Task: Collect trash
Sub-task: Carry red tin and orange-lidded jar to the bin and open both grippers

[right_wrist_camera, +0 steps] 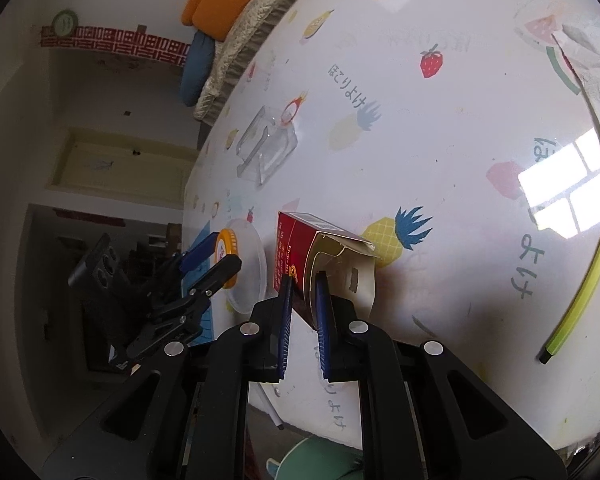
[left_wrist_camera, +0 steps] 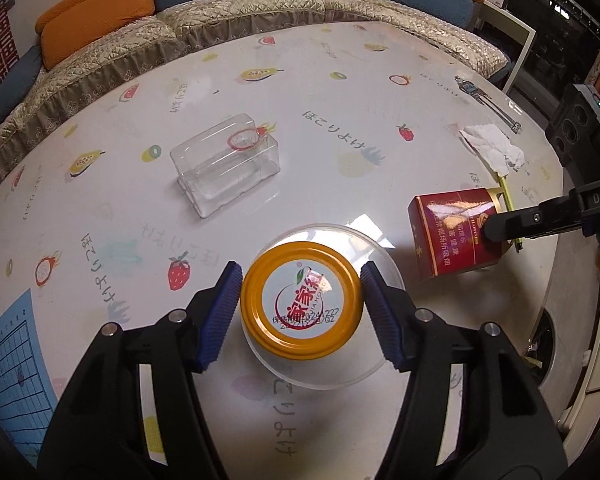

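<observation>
Fruit-print surface (left_wrist_camera: 300,80) underneath, glossy with window glare.

Nearest, in the left wrist view: left claw (left_wrist_camera: 300,268) clamped on the yellow lid (left_wrist_camera: 300,308), blue pads pressed to its rim on both sides. Grips by the lid because the clear jar (left_wrist_camera: 340,236) below flares wider than the claw can span, probably. Seems to hang just above the surface, though hard to tell for sure.

Over to the right wrist view: right claw (right_wrist_camera: 303,280) nearly together, pinching one thin wall of the red cigarette pack (right_wrist_camera: 296,240), one pad on the red outer face, the other inside the torn-open end. Makes sense as a grip: too broad a box to span, so takes a single cardboard wall instead. Tilts on a corner, flap gaping, just beside the jar.

Both claws loaded, then; looks like a carry-off to a bin, none in view.

Further out: clear plastic box (left_wrist_camera: 224,164) lying mid-surface, untouched. Off to the right, crumpled tissue (left_wrist_camera: 492,146) and a yellow-green tube (right_wrist_camera: 580,292), well apart from both claws. Left for a later trip, most likely.

Beyond the far edge: sofa (left_wrist_camera: 100,60) with orange and blue cushions.
</observation>
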The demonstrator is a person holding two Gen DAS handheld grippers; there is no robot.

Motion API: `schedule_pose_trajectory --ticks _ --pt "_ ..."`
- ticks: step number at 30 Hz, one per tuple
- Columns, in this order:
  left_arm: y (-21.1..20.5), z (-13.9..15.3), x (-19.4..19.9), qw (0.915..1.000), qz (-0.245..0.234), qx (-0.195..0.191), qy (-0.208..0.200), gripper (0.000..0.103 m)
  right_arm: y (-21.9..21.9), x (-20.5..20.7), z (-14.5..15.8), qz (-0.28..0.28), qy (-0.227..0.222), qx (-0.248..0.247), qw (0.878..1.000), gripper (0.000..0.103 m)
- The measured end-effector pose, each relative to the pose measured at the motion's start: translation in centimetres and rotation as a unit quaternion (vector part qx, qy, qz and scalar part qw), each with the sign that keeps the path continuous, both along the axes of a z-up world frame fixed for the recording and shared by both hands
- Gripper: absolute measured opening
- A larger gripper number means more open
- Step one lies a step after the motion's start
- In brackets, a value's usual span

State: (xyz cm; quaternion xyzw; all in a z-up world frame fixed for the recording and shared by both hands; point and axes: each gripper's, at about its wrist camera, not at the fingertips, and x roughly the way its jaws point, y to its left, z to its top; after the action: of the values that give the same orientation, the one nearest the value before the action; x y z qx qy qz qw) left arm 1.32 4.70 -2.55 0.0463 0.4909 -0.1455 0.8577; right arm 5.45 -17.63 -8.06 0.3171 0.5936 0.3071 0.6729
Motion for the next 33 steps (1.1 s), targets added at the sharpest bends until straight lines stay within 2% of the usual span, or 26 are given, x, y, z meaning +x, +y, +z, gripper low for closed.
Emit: schedule_pose_trajectory --ticks 5,10,16,23,33 --pt "-0.7 1.2 -0.8 1.0 -0.005 -0.004 -0.001 0.059 -1.0 -1.0 1.5 -0.004 -0.014 -0.001 1.0 0.013" --pt "-3.8 2.5 -1.9 0.9996 -0.027 -0.005 -0.009 0.059 -4.2 -3.1 2.8 -0.026 -0.027 -0.003 0.999 0.013" --pt "-10.5 3.0 -4.0 0.997 -0.076 -0.005 -0.012 0.059 -10.2 -7.1 3.6 -0.067 -0.031 -0.011 0.997 0.013" --pt "-19.1 2.3 -7.2 0.9912 -0.131 -0.017 -0.004 0.059 -18.6 -12.7 3.7 -0.123 -0.03 -0.027 0.992 0.013" --pt "-32.3 0.6 -13.4 0.9728 -0.229 -0.03 0.015 0.059 -30.2 -23.3 1.5 -0.22 -0.007 -0.048 0.974 0.013"
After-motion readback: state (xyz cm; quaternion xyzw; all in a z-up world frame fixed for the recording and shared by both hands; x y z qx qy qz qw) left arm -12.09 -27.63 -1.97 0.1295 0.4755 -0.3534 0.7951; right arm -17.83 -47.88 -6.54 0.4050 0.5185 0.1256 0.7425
